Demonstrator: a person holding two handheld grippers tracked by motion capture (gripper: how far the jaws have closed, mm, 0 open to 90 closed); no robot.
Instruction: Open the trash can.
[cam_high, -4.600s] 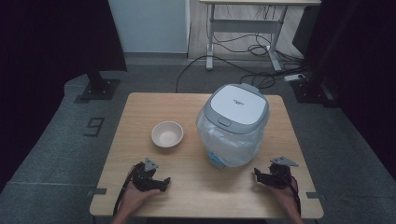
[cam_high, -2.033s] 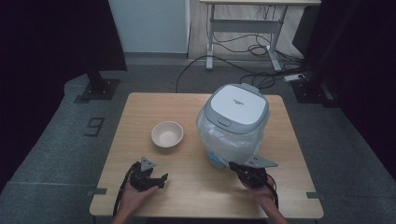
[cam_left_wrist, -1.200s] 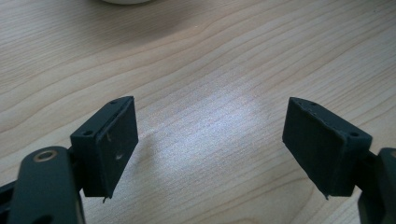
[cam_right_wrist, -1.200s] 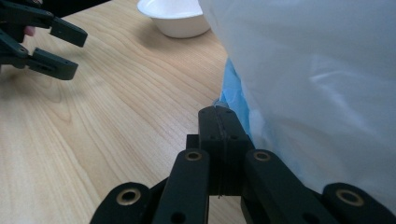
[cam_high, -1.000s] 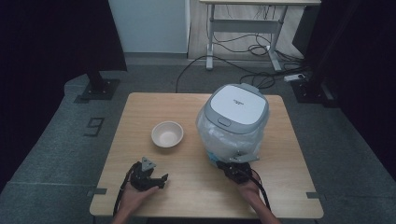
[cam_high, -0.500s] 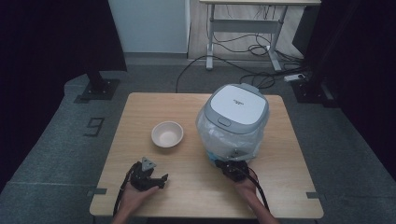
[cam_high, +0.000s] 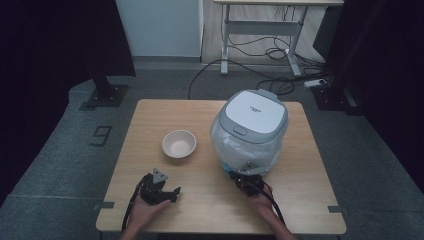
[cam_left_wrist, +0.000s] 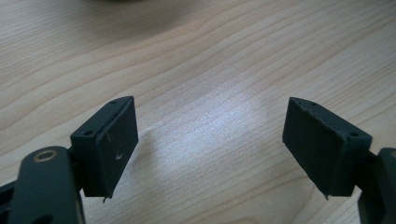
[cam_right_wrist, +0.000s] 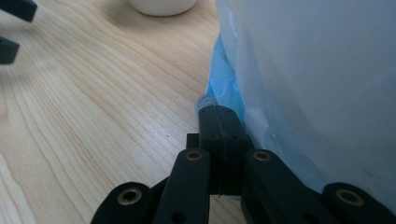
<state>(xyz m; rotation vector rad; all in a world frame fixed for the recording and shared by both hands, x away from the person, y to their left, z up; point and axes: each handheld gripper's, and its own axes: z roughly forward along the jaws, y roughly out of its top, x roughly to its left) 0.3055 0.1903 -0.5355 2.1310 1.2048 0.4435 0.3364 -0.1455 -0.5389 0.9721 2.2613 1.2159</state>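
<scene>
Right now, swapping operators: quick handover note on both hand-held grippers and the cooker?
Left hand-held gripper: open, nothing between its jaws, low over the table near the front edge.
Right hand-held gripper: shut, tip at the base of the rice cooker, at the blue edge of its plastic bag; whether it pinches the bag is unclear.
Bowl: left of the cooker, untouched.
Done: nothing visibly. Left: bag still on, lid closed.

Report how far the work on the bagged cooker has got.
Done: the right gripper has reached the foot of the plastic bag around the rice cooker, its jaws shut at the bag's blue hem; whether plastic is pinched between them is unclear. In hand: a grip on that hem. Left: the bag covers the cooker's sides, so pulling it off is not yet done. The left gripper rests open over the table, and the bowl sits untouched.
</scene>
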